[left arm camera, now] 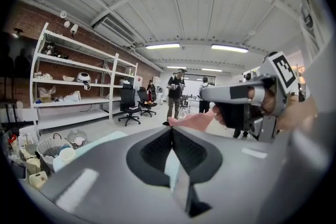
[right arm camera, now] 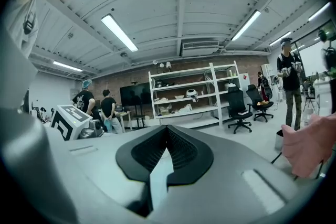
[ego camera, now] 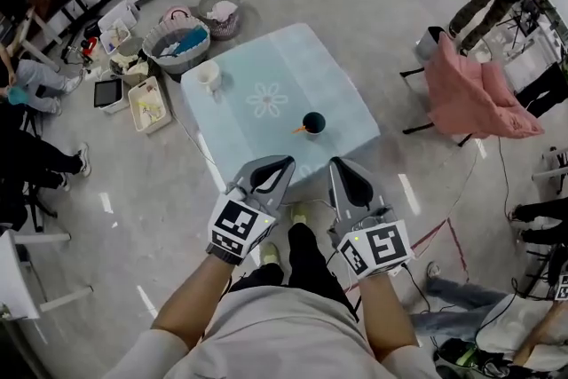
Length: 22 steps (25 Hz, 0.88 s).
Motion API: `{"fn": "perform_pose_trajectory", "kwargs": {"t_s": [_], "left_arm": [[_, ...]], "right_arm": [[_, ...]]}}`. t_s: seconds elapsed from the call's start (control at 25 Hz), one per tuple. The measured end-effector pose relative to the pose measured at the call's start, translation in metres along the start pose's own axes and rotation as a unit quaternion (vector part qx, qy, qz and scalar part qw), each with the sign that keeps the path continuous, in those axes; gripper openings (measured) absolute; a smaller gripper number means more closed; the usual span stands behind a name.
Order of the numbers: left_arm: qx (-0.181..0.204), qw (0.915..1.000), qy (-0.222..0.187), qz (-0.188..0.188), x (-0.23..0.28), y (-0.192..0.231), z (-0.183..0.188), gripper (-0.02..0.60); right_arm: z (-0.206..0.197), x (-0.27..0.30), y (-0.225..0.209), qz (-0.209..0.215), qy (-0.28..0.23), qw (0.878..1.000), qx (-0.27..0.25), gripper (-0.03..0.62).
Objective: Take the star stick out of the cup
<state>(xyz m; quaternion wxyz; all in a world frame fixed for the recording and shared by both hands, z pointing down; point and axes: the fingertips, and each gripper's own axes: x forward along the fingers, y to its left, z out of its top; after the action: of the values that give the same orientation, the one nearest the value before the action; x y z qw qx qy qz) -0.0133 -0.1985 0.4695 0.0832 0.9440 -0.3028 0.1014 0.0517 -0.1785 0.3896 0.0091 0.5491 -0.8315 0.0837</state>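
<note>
The cup (ego camera: 314, 122) stands on the desk (ego camera: 257, 67), near its front edge. The star stick (ego camera: 302, 130) sits in the cup. Its visible orange end juts over the rim, tilted low toward the person and slightly left.

The left claw (ego camera: 277, 166) and right claw (ego camera: 342, 169) are held side by side close to the body, short of the desk. Both are pressed together, with nothing between the jaws.

The cup lies straight ahead, between the two claw lines. The right claw appears marginally nearer, but the stick end points toward the left claw. Either claw must spread before approach.
</note>
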Motion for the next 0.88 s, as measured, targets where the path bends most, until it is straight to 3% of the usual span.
{"fn": "perform_pose_trajectory", "kwargs": {"t_s": [0.36,0.88], "left_arm": [[-0.001,0.9993,0.037,0.001,0.068,0.029,-0.03,0.008],[0.011,0.9923,0.123,0.009,0.12,0.068,-0.101,0.032]], "right_arm": [[-0.023,0.063,-0.053,0.042,0.033,0.998,0.02,0.011],[-0.069,0.128,-0.083,0.084,0.089,0.991,0.05,0.011]]}}
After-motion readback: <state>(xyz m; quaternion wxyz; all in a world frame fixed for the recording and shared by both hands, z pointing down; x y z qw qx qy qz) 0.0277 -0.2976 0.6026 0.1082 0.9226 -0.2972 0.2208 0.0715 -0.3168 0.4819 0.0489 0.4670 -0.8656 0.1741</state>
